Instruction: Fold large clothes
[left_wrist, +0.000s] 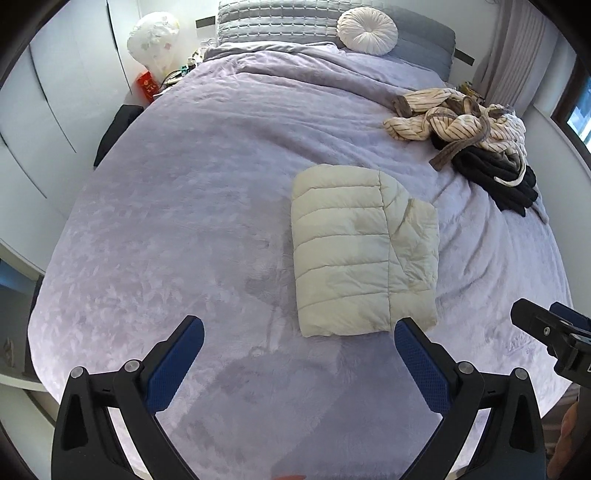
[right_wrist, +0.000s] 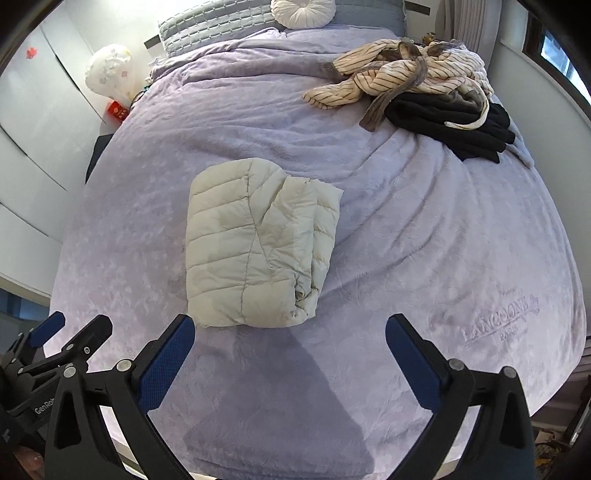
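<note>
A cream quilted puffer jacket (left_wrist: 364, 251) (right_wrist: 258, 251) lies folded into a compact rectangle on the lilac blanket (left_wrist: 184, 206) (right_wrist: 424, 221). My left gripper (left_wrist: 299, 332) hangs open above the blanket, just short of the jacket's near edge, with nothing between its blue pads (left_wrist: 177, 365). My right gripper (right_wrist: 290, 328) is also open and holds nothing; its left finger (right_wrist: 168, 362) sits close to the jacket's near-left corner. Each gripper shows at the edge of the other's view: the right gripper (left_wrist: 554, 332) and the left gripper (right_wrist: 55, 347).
A heap of unfolded clothes, a striped cream garment (left_wrist: 454, 118) (right_wrist: 399, 74) over a black one (left_wrist: 498, 177) (right_wrist: 454, 125), lies at the far right of the bed. Pillows (left_wrist: 280, 18) and a round cushion (left_wrist: 365, 31) (right_wrist: 303, 13) sit at the headboard. White wardrobes (left_wrist: 48, 92) stand left.
</note>
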